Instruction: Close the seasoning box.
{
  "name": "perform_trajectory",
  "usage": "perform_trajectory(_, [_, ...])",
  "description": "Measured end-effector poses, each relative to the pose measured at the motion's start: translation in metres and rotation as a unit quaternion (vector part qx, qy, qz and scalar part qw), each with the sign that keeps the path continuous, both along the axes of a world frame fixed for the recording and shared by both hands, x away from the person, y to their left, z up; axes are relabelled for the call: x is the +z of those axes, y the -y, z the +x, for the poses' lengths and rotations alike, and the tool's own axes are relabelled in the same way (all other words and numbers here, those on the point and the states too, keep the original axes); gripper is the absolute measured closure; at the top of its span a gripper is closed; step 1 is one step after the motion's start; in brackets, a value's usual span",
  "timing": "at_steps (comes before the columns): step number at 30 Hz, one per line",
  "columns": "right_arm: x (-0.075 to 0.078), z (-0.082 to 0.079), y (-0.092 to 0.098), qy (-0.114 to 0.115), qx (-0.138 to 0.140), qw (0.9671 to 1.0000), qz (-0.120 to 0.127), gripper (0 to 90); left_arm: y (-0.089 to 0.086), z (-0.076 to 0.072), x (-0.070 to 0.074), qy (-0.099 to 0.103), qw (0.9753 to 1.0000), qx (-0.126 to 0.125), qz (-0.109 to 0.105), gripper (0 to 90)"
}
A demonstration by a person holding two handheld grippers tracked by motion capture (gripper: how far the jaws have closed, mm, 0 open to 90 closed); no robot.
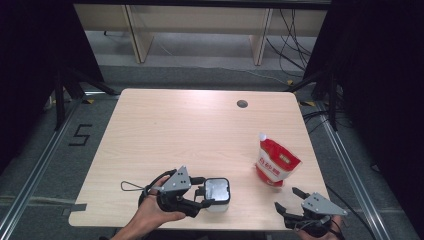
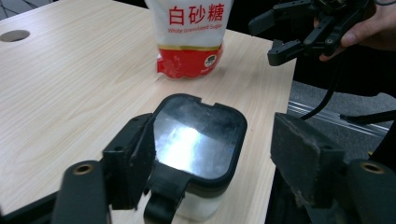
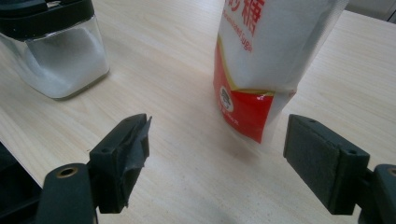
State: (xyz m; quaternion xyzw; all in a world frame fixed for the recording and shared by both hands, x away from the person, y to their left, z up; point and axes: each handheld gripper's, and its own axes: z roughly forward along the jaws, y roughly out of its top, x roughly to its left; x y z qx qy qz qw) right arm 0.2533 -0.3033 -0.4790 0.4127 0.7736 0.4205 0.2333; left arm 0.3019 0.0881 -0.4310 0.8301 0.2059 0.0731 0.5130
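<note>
Nearest the person's edge of the desk (image 1: 165, 125), the left gripper (image 1: 202, 192) stands with its jaws spread around a clear container (image 1: 217, 194) with a black lid. In the left gripper view one jaw lies against the lid's side while the other stands apart from it, so the container (image 2: 198, 140) is bracketed rather than clamped. White granules fill its lower part (best seen in the right gripper view, where the container (image 3: 56, 51) sits up and to the left of the jaws). The person's left hand (image 1: 152, 212) wraps the gripper body from behind.

To the right of the container, at the desk's near corner, the right gripper (image 1: 289, 199) is held with its jaws wide and nothing between them. In the left gripper view the same gripper (image 2: 271, 32) hangs just off the desk edge, fingers (image 2: 369, 30) curled round it.

Beyond the container and to its right stands a red and white sugar pouch (image 1: 275, 162), upright with a slight lean, well apart from the container. The right gripper view has the pouch (image 3: 268, 60) just ahead of the open jaws, not touching either.

Farther behind the pouch, near the desk's far edge, is a round cable hole (image 1: 242, 104).
</note>
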Motion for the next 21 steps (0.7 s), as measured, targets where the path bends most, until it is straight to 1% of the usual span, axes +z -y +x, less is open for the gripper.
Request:
perform_trajectory(1, [0.000, 0.001, 0.000, 0.005, 0.003, 1.0000, -0.002, 23.4, -0.002, 0.000, -0.001, 0.006, 1.0000, -0.005, 0.002, 27.9])
perform_trajectory(2, [-0.001, 0.002, 0.001, 0.012, 0.008, 0.9999, -0.005, 23.4, -0.004, -0.003, -0.001, 0.003, 1.0000, 0.001, 0.005, 27.1])
perform_trajectory(3, [-0.001, 0.002, 0.001, 0.014, 0.009, 0.9999, -0.006, 23.4, -0.005, -0.003, -0.003, 0.008, 1.0000, -0.003, 0.005, 26.4])
perform_trajectory(5, [-0.001, 0.004, 0.002, 0.027, 0.013, 0.9995, -0.011, 23.4, -0.009, -0.005, -0.005, 0.004, 0.9999, 0.000, 0.012, 25.0])
perform_trajectory(6, [-0.001, 0.005, 0.002, 0.032, 0.018, 0.9992, -0.015, 23.4, -0.011, -0.006, -0.007, 0.007, 0.9999, 0.001, 0.014, 24.4])
perform_trajectory(7, [-0.001, 0.005, 0.002, 0.031, 0.018, 0.9993, -0.013, 23.4, -0.013, -0.007, -0.009, 0.003, 0.9998, 0.005, 0.017, 23.7])
perform_trajectory(8, [-0.001, 0.005, 0.002, 0.031, 0.019, 0.9992, -0.015, 23.4, -0.015, -0.007, -0.011, 0.003, 0.9997, 0.010, 0.021, 23.0])
perform_trajectory(9, [-0.001, 0.005, 0.002, 0.031, 0.018, 0.9992, -0.015, 23.4, -0.017, -0.007, -0.013, 0.003, 0.9998, 0.011, 0.019, 22.5])
perform_trajectory(11, [-0.001, 0.005, 0.002, 0.031, 0.018, 0.9993, -0.013, 23.4, -0.022, -0.007, -0.016, 0.002, 0.9995, 0.012, 0.028, 21.3])
perform_trajectory(12, [-0.001, 0.005, 0.002, 0.030, 0.018, 0.9993, -0.013, 23.4, -0.024, -0.008, -0.019, -0.004, 0.9995, 0.018, 0.025, 20.6])
perform_trajectory(13, [-0.001, 0.005, 0.002, 0.032, 0.019, 0.9992, -0.015, 23.4, -0.027, -0.008, -0.020, -0.004, 0.9993, 0.017, 0.032, 19.7])
perform_trajectory(14, [-0.001, 0.004, 0.001, 0.024, 0.015, 0.9995, -0.011, 23.4, -0.029, -0.009, -0.023, -0.007, 0.9992, 0.025, 0.032, 18.1])
perform_trajectory(15, [-0.001, 0.002, 0.000, 0.010, 0.013, 0.9999, -0.005, 23.4, -0.032, -0.009, -0.025, -0.005, 0.9992, 0.022, 0.033, 17.1])
perform_trajectory(16, [-0.001, 0.002, 0.001, 0.013, 0.013, 0.9998, -0.010, 23.4, -0.034, -0.010, -0.027, -0.012, 0.9990, 0.024, 0.034, 17.1])
perform_trajectory(17, [-0.001, 0.003, 0.001, 0.016, 0.014, 0.9997, -0.011, 23.3, -0.037, -0.010, -0.030, -0.010, 0.9989, 0.025, 0.038, 17.1])
perform_trajectory(18, [-0.001, 0.003, 0.001, 0.022, 0.017, 0.9995, -0.014, 23.4, -0.038, -0.011, -0.033, -0.016, 0.9989, 0.030, 0.032, 17.0])
perform_trajectory(20, [-0.001, 0.002, 0.000, 0.008, 0.014, 0.9998, -0.009, 23.4, -0.040, -0.012, -0.037, -0.023, 0.9985, 0.036, 0.034, 16.0])
perform_trajectory(21, [-0.001, 0.003, 0.001, 0.019, 0.019, 0.9996, -0.013, 23.4, -0.041, -0.012, -0.038, -0.021, 0.9983, 0.037, 0.041, 15.7])
